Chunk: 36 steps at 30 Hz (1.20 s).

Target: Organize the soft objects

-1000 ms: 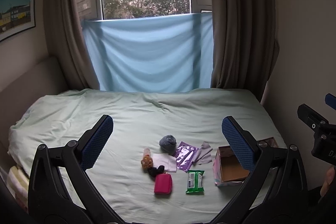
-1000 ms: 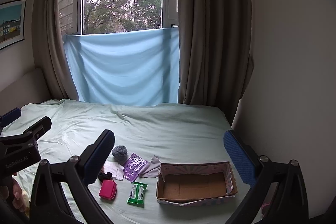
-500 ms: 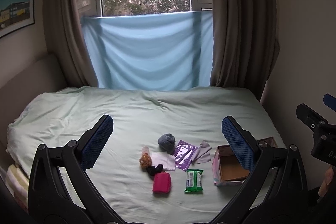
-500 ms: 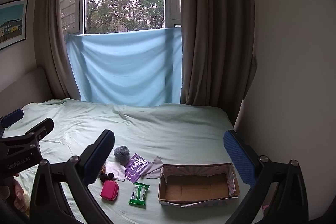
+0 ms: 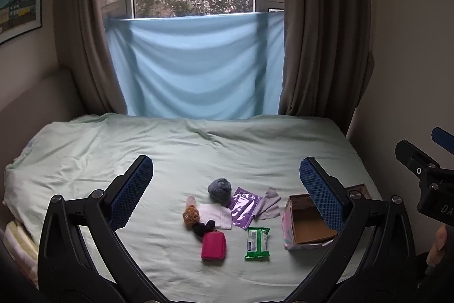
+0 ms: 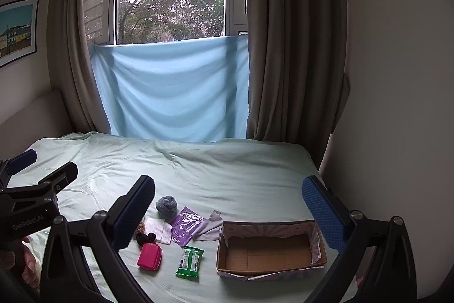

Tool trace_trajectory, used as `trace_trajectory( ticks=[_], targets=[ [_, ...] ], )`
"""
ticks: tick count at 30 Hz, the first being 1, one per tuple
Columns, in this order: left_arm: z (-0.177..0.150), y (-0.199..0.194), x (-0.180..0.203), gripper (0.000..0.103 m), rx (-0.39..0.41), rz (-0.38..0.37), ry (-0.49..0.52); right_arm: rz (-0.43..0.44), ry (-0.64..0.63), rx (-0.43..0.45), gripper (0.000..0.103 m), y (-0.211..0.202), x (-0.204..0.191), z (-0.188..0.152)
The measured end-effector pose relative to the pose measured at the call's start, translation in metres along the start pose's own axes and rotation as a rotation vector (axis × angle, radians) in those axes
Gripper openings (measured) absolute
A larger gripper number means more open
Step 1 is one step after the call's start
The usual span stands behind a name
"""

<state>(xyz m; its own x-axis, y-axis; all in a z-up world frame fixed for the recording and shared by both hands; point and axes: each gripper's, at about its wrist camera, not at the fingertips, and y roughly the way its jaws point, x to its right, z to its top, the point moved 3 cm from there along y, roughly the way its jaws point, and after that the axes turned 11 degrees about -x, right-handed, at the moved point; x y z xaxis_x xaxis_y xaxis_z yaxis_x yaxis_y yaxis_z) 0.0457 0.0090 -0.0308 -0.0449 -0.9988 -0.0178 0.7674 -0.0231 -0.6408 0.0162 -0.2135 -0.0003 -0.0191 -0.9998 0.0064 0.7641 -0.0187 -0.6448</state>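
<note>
A pale green bed (image 5: 227,149) fills the room below a window half covered by a light blue cloth (image 5: 195,67). Near its front right edge sits an open cardboard box (image 6: 269,249), its inside bare. To the left of the box, the soft things lie in a loose cluster on the sheet: a grey knitted ball (image 5: 220,188), a purple pouch (image 5: 244,206) beside a grey cloth (image 5: 269,206), a white napkin (image 5: 215,218), a small brown doll (image 5: 190,215), a pink pouch (image 5: 214,245) and a green wipes pack (image 5: 257,243). The left gripper (image 5: 226,190) and right gripper (image 6: 228,213) both hang above the bed with jaws spread wide, holding nothing, well apart from the 7 items.
</note>
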Motion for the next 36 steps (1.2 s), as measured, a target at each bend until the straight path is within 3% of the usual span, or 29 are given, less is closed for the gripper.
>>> trace_trajectory(
  ticks=[11, 15, 19, 23, 29, 36],
  targets=[
    [-0.016, -0.004, -0.020, 0.103, 0.038, 0.062, -0.048, 0.015, -0.012, -0.006, 0.103, 0.006, -0.007, -0.002],
    [-0.034, 0.018, -0.030, 0.103, -0.073, 0.130, -0.030, 0.054, -0.019, -0.059, 0.103, 0.023, -0.015, -0.010],
    [-0.062, 0.048, -0.040, 0.103, -0.194, 0.129, -0.019, 0.109, -0.017, -0.122, 0.103, 0.051, -0.026, -0.027],
    [-0.094, 0.090, -0.051, 0.103, -0.313, 0.059, -0.019, 0.132, -0.004, -0.180, 0.103, 0.084, -0.045, -0.048],
    [-0.137, 0.175, -0.068, 0.103, -0.464, -0.052, -0.015, 0.091, -0.005, -0.270, 0.103, 0.146, -0.075, -0.090],
    [-0.186, 0.284, -0.089, 0.103, -0.596, -0.116, -0.010, 0.056, -0.007, -0.395, 0.103, 0.227, -0.106, -0.166]
  ],
)
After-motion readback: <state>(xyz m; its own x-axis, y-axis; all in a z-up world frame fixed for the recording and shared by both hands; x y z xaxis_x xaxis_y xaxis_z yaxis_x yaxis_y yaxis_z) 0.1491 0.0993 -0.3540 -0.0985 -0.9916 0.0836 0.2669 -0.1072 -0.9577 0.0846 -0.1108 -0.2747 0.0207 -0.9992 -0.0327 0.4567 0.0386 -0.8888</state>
